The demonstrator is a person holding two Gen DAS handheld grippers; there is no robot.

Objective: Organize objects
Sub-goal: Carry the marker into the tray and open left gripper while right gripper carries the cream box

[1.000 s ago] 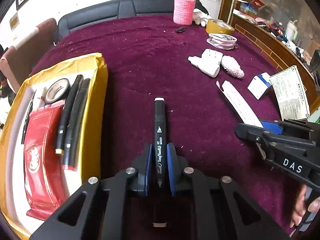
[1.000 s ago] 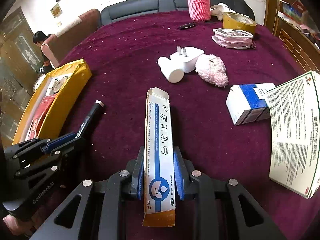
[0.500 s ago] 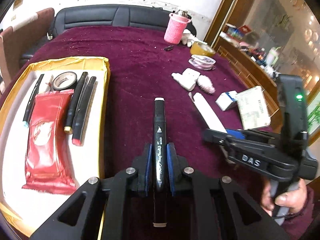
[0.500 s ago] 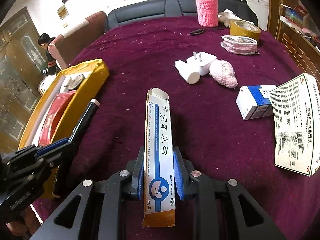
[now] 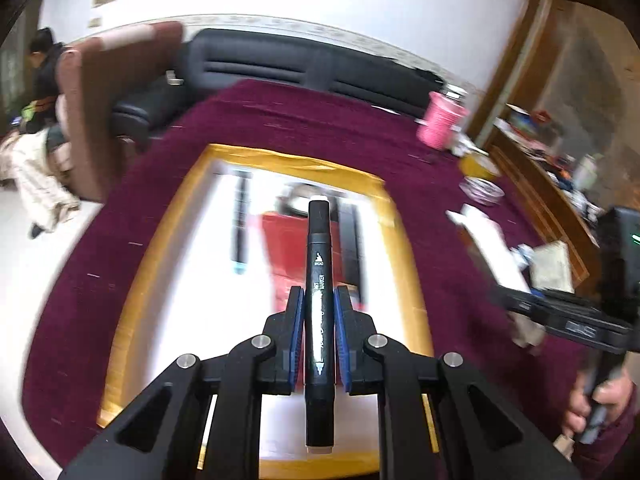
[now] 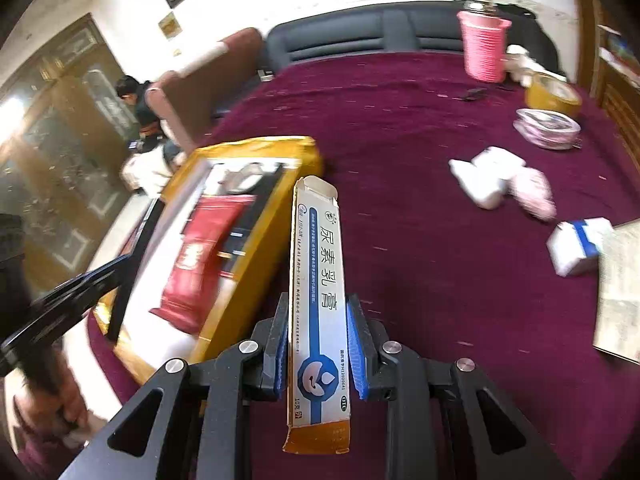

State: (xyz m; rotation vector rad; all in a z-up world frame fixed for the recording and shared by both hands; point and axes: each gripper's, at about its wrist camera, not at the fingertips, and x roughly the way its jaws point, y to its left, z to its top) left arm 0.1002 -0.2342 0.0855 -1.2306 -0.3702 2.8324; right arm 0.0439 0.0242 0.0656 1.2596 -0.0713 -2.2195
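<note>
My left gripper is shut on a black marker and holds it above the yellow-rimmed white tray. The tray holds a red packet, several dark pens and a tape roll, all blurred. My right gripper is shut on a long white and blue ointment box, held above the purple table just right of the tray. The right gripper also shows at the right of the left wrist view.
On the purple tablecloth lie a white plug, a pink fluffy thing, a blue and white box, a leaflet, a pink cup, a yellow tape roll and a clear pouch. A sofa stands behind.
My left gripper has swung left with the marker and now hangs over the tray. My right gripper has moved left with the ointment box toward the tray's right rim.
</note>
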